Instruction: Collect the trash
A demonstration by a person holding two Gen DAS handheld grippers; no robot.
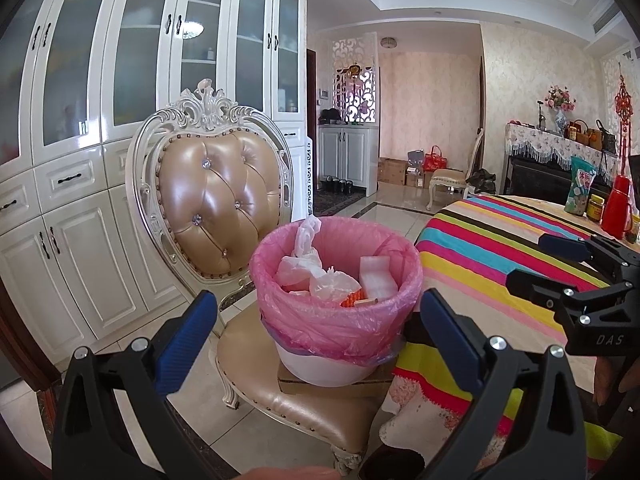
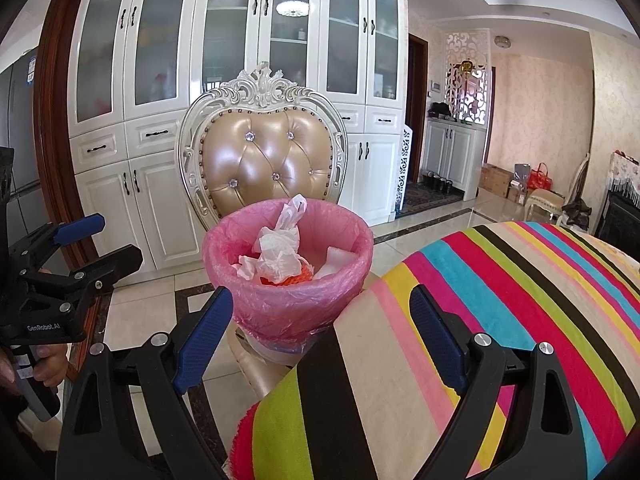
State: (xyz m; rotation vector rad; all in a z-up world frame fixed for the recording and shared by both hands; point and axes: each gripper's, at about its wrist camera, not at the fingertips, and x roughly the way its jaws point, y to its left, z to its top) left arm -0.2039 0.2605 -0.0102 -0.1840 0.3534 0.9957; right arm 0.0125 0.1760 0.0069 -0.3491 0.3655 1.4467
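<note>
A white bin with a pink bag liner (image 1: 336,312) stands on a cardboard piece on the seat of an ornate tan chair (image 1: 220,196). It holds crumpled white plastic (image 1: 332,282), white foam (image 1: 374,274) and an orange net. My left gripper (image 1: 320,320) is open and empty, its fingers either side of the bin in view, short of it. My right gripper (image 2: 320,328) is open and empty over the striped tablecloth edge, facing the bin (image 2: 288,276). It also shows in the left wrist view (image 1: 532,264), and the left one in the right wrist view (image 2: 108,240).
The striped table (image 2: 500,320) lies to the right of the chair, with a snack bag (image 1: 581,188), a jar and a red flask (image 1: 618,208) at its far side. White cabinets (image 2: 240,80) stand behind the chair. Tiled floor lies around it.
</note>
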